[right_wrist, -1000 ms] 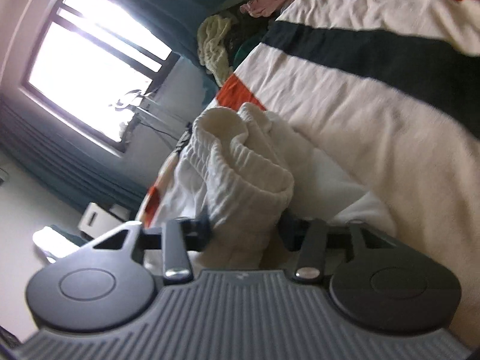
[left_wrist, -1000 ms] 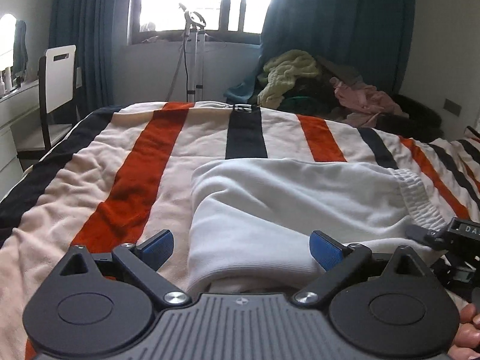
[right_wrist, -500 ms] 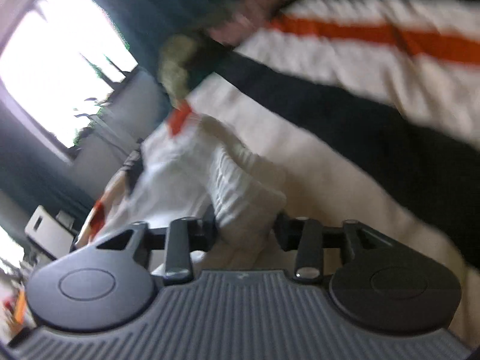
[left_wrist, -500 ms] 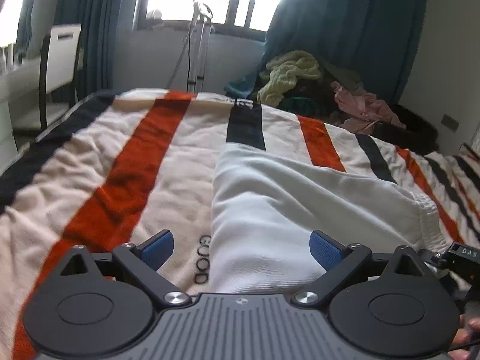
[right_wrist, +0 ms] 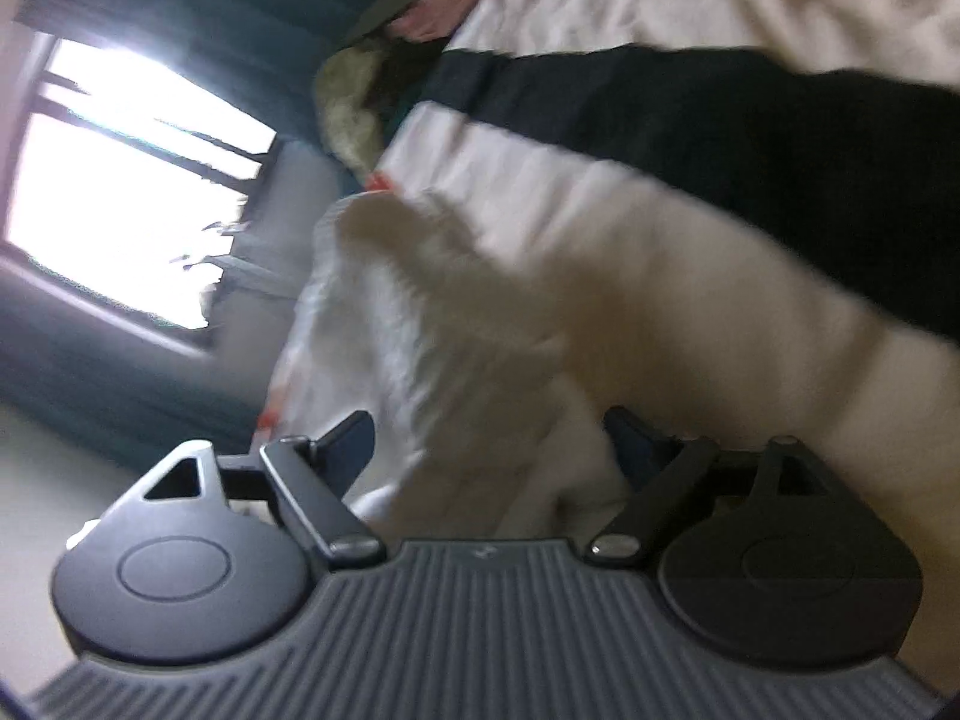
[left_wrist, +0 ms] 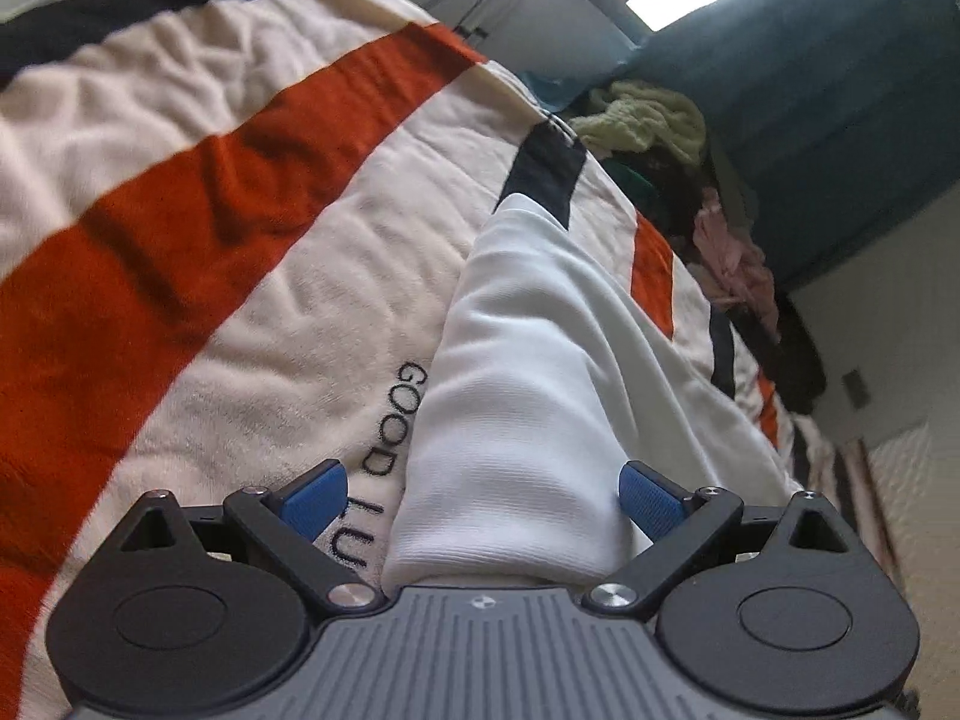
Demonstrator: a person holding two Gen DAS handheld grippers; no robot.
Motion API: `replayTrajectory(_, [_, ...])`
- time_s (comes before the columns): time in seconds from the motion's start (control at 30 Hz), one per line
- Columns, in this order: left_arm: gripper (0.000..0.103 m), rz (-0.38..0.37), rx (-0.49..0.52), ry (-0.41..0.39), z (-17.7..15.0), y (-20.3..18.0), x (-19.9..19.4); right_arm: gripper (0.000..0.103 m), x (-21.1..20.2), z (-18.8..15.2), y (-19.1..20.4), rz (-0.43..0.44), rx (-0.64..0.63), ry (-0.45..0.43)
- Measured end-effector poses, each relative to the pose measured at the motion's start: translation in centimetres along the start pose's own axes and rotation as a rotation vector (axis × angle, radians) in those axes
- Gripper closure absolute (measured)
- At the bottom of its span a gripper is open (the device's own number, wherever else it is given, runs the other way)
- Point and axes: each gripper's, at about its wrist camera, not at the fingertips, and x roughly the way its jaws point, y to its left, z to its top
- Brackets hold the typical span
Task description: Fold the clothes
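Note:
A white garment [left_wrist: 540, 372] lies folded on the striped bed blanket [left_wrist: 180, 228]. My left gripper [left_wrist: 480, 501] is open, its blue pads [left_wrist: 315, 495] spread wide, with the garment's near edge lying between them. In the blurred right wrist view, the garment's ribbed waistband [right_wrist: 444, 324] bunches between the fingers of my right gripper [right_wrist: 486, 450], which stand apart and open around the cloth.
A pile of unfolded clothes [left_wrist: 660, 132] sits past the far end of the bed by the teal curtain [left_wrist: 828, 90]. The blanket carries black "GOOD LU" lettering [left_wrist: 390, 420]. A bright window [right_wrist: 120, 192] is behind.
My right gripper has opened, letting go of the waistband it gripped. My left gripper has tilted and moved closer over the garment's edge, staying open.

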Motion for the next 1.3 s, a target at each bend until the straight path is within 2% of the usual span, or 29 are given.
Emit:
replayTrajectory(0.13, [0.006,-0.054,-0.035,0.014,0.1,0.5,0.4,0.017,-1.1,0.1,0.9,0.162,0.002,-0.038])
replayTrajectory(0.23, [0.005,-0.082,-0.020,0.042,0.0,0.1,1.3,0.017,-0.5,-0.1,1.1,0.109,-0.039,-0.015])
replayTrajectory(0.33, [0.007,-0.092,-0.017,0.066,-0.2,0.1,2.5,0.018,0.7,-0.5,-0.1,0.009,-0.032,0.029])
replayTrajectory(0.4, [0.010,-0.105,-0.033,0.082,-0.3,0.5,3.3,0.020,1.5,-0.7,-0.6,-0.033,-0.045,0.047])
replayTrajectory(0.47, [0.020,-0.093,-0.027,0.079,-0.3,0.5,3.9,0.019,1.9,-1.1,0.1,-0.059,-0.107,0.054])
replayTrajectory(0.5, [0.022,-0.088,-0.027,0.077,-0.3,0.6,4.1,0.022,2.0,-1.3,0.6,-0.079,-0.145,0.056])
replayTrajectory(0.53, [0.028,-0.085,-0.022,0.070,-0.4,0.5,4.0,0.025,1.9,-1.4,0.9,-0.085,-0.154,0.051])
replayTrajectory(0.57, [0.037,-0.083,-0.017,0.063,-0.4,0.5,3.9,0.032,1.7,-1.5,1.1,-0.092,-0.162,0.045])
replayTrajectory(0.6, [0.041,-0.086,-0.008,0.058,-0.5,0.4,3.8,0.042,1.5,-1.5,1.3,-0.098,-0.171,0.040])
replayTrajectory(0.63, [0.047,-0.093,-0.003,0.052,-0.5,0.3,3.6,0.046,1.3,-1.6,1.5,-0.102,-0.176,0.035])
replayTrajectory(0.7, [0.055,-0.118,-0.006,0.044,-0.4,0.3,3.2,0.063,0.6,-1.4,1.8,-0.072,-0.166,0.020])
replayTrajectory(0.77, [0.063,-0.155,-0.024,0.026,-0.1,0.2,2.5,0.069,-0.3,-1.5,3.0,-0.031,-0.186,0.000])
replayTrajectory(0.9, [0.066,-0.248,-0.067,-0.016,1.0,-0.6,0.4,0.072,-1.5,-0.9,5.7,0.046,-0.237,-0.050])
replayTrajectory(1.0, [0.066,-0.301,-0.048,-0.048,2.1,-2.8,-1.2,0.073,-3.1,0.4,7.5,0.122,-0.243,-0.095])
replayTrajectory(1.13, [0.066,-0.337,-0.013,-0.068,3.8,-7.3,-2.3,0.073,-4.1,3.5,9.9,0.218,-0.244,-0.155])
replayTrajectory(1.3, [0.066,-0.372,0.069,-0.092,6.1,-15.3,-0.6,0.073,-5.5,8.6,11.6,0.304,-0.252,-0.251])
